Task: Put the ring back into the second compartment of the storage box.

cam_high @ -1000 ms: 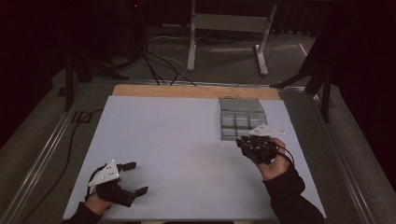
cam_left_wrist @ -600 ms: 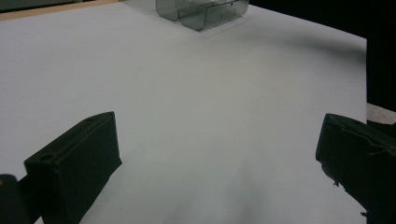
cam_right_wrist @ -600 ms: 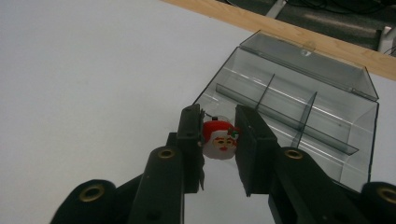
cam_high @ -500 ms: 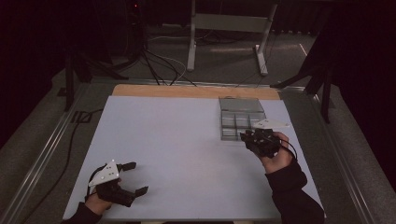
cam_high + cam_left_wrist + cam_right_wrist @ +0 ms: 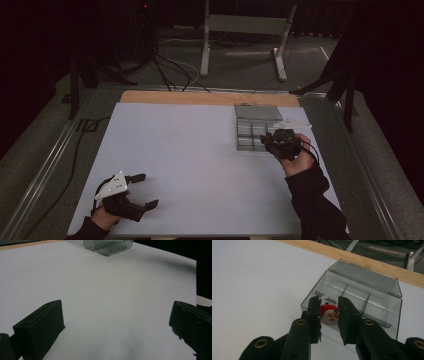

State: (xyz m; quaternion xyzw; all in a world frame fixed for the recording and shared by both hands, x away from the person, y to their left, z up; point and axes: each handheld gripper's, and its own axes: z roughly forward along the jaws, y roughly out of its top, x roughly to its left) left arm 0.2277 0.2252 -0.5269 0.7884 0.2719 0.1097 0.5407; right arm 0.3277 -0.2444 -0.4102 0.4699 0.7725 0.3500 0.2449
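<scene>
High view: a pale grey table is seen, with a wooden strip along its far edge. On the far right part of the table a clear plastic box with dividers is placed, its lid laid open on the far side. The right gripper is held at the near right corner of that box. In the right gripper view, a small round Santa figure, red-capped with a painted face, is pinched between the two black jaws, which are pressed against its sides. The figure is held just over the near edge of the box, above one of its near compartments; whether it touches the wall cannot be told. The left gripper is seen at the near left of the table, well apart from the box. In the left gripper view its jaws are spread wide over bare table, nothing between them, and the box is seen far off.
</scene>
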